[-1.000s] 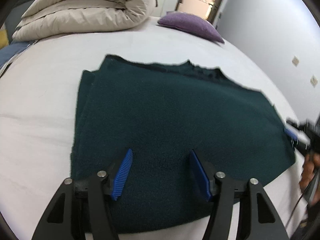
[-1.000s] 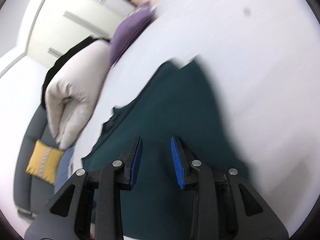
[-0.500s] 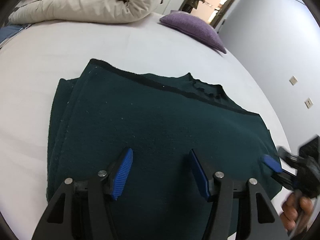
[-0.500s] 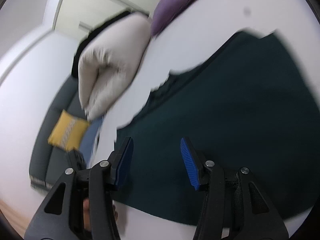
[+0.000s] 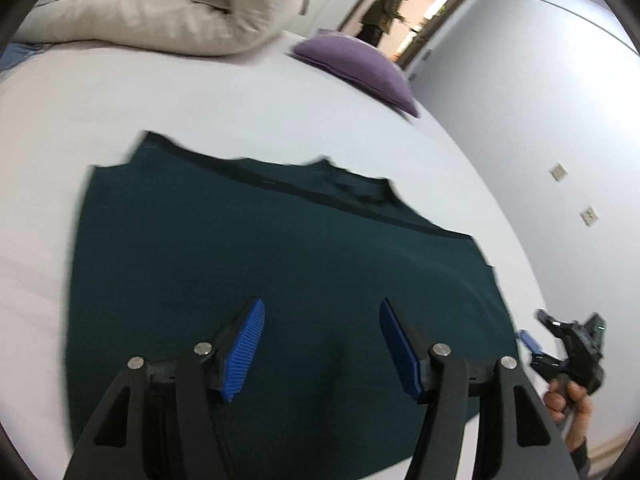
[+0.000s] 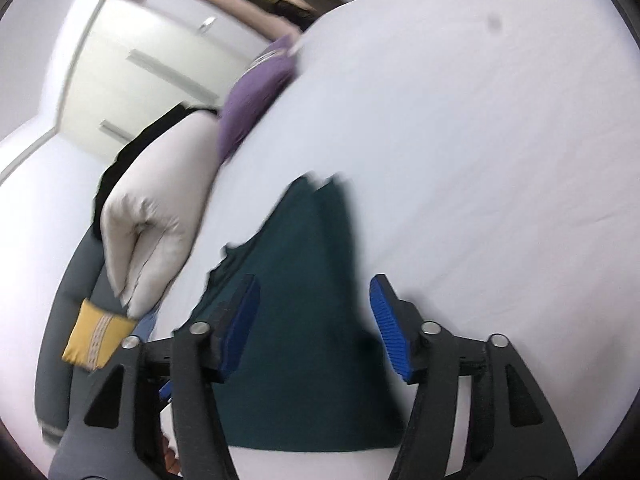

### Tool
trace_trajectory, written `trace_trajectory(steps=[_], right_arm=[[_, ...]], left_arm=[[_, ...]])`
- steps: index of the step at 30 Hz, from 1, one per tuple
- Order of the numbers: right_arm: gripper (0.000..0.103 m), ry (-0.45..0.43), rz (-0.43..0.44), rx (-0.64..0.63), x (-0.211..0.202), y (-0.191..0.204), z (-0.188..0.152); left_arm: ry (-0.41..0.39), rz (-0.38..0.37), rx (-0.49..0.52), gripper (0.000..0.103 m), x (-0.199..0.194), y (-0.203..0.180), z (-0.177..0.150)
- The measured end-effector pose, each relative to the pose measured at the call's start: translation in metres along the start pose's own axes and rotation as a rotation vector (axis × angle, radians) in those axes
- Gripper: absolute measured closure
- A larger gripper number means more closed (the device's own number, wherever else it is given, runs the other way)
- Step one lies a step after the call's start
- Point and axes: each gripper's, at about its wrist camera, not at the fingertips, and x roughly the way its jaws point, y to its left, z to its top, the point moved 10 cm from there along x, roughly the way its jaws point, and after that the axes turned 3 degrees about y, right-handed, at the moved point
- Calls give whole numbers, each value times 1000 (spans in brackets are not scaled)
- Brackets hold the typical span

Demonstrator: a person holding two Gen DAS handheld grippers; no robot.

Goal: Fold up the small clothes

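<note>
Left gripper (image 5: 322, 350) wide open over the near edge of the dark green garment (image 5: 260, 272), folded flat mid-bed on the white sheet (image 5: 240, 96), nothing held; right gripper (image 6: 316, 328) likewise spread wide and empty above the garment's right end; beige duvet (image 5: 160, 4) and purple pillow (image 5: 356, 66) at the far edge.

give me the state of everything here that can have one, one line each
left gripper: open, holding nothing, over the garment
right gripper: open, holding nothing, over the garment's edge
dark green garment: folded over, lying flat on the bed
white duvet: rolled up at the head of the bed
purple pillow: lying on the bed
door: open, a person standing in it
</note>
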Motion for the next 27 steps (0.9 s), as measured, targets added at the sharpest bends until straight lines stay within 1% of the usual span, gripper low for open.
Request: trace_trajectory(steps=[2,4,6,9,12,13,15,17,19,21,22,24,27], right_arm=[[44,45,23,27,8,-6,-1],[44,102,21,28,21,-10,-9],[44,118,11,12,33,-8,-12],[44,141,30,27,56,8,-16],[44,183,8,-1,74,19,-17],[44,196,15,-6,81,23,-18],[46,204,18,4,84,24,-18],[52,204,13,14,87,23,-18],[80,207,-30,17,89,17,-18],[89,200,-42,30,89,14,-17],[90,194,-41,34,88,14,-17],[91,178,-69,15,90,21,-16],[92,154,-121,-59,90,43,-15]], left_arm=[[19,-38,9,40,10,-18,-2],[37,-62,21,40,22,-33,-5],[70,-78,21,40,37,-41,-10],[84,-73,8,38,50,-39,-12],[91,-110,-37,38,52,-34,-13],[95,-118,-44,39,52,-33,-13],[107,-105,-20,39,55,-35,-17],[107,-88,4,39,56,-37,-20],[100,-87,5,39,56,-37,-20],[96,-95,3,39,55,-36,-21],[97,-99,5,40,55,-36,-21],[100,-111,-1,41,55,-35,-21],[107,-138,-30,45,53,-30,-19]])
